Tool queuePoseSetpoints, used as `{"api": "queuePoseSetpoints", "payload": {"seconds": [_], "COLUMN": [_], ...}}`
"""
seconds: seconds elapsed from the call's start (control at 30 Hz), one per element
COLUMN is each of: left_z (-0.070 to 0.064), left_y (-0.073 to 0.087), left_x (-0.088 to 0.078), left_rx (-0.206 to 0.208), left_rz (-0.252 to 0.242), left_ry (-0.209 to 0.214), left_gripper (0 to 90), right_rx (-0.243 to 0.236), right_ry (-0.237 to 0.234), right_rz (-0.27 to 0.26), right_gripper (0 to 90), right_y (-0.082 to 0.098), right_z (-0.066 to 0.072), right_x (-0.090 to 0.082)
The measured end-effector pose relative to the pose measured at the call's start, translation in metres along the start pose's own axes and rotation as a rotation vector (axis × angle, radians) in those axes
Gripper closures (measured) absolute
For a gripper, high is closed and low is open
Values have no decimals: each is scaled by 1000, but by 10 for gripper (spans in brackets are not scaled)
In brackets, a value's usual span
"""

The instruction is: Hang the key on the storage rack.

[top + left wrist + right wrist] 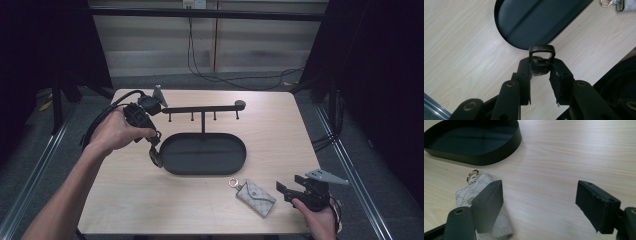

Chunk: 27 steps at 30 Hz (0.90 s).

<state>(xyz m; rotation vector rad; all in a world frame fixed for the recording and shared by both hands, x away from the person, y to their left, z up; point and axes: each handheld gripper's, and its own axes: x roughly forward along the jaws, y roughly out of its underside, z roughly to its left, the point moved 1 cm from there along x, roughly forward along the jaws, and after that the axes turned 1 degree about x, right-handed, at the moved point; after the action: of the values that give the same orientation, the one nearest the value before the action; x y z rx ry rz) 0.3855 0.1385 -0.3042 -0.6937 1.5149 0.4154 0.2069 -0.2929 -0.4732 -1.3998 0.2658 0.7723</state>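
Left gripper (541, 65): jaws clamped on one small dark object (540, 67) that ends in a squared metal loop (542, 50) jutting past the fingertips. In the high view the left gripper (156, 156) points down at the left end of the tray, held by the left hand (117, 132); the object it grips is too small there to make out. The loop hangs just outside the tray's rim, over bare table.

Right gripper (539, 202): jaws wide apart, nothing between them. It rests low at the near right corner of the table (280, 135) in the right hand (320, 220); in the high view the right gripper (290, 187) lies just right of the pouch.

Count: one oval black tray (202, 167) at the table's centre; one black stand (202, 109) rising behind it, a single post bearing a horizontal bar with four short pegs underneath and a round knob at its right end; one patterned key pouch (256, 197) with one metal ring (233, 183) at its upper left corner, lying flat near the front edge, apart from the tray.

Edges and room: the pouch sits close to the near edge; the right gripper's left jaw overlaps it in the right gripper view. Open tabletop spans the right side and the front left quarter.
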Motion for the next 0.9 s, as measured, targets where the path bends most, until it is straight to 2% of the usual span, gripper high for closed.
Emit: {"api": "queuePoseSetpoints", "payload": {"seconds": [0.4, 0.53, 0.6, 0.63, 0.7, 0.73, 0.77, 0.9], "left_z": [13, 13, 13, 15, 15, 16, 16, 20], "left_y": [-24, -33, -36, -38, -42, -43, -45, -49], "left_x": [-3, -1, 1, 2, 6, 8, 9, 13], "left_rx": [-38, -40, -61, -48, -69, -56, -79, -91], "left_rz": [2, 19, 8, 15, 20, 29, 19, 28], "left_ry": [2, 5, 1, 7, -12, -10, -1, -8], "left_gripper": [707, 707, 707, 706, 707, 707, 706, 706], "right_rx": [5, 7, 6, 6, 6, 6, 6, 4], "right_ry": [-6, -12, -13, -16, -17, -18, -18, -21], "right_rz": [-7, -5, -6, -5, -4, -2, 0, -2], "right_gripper": [220, 220, 220, 220, 220, 220, 219, 219], "right_y": [0, 0, 0, 0, 0, 0, 0, 0], "right_z": [0, -1, -1, -1, -1, -1, -1, -1], "right_x": [-1, -1, -1, -1, -1, 0, 0, -1]}}
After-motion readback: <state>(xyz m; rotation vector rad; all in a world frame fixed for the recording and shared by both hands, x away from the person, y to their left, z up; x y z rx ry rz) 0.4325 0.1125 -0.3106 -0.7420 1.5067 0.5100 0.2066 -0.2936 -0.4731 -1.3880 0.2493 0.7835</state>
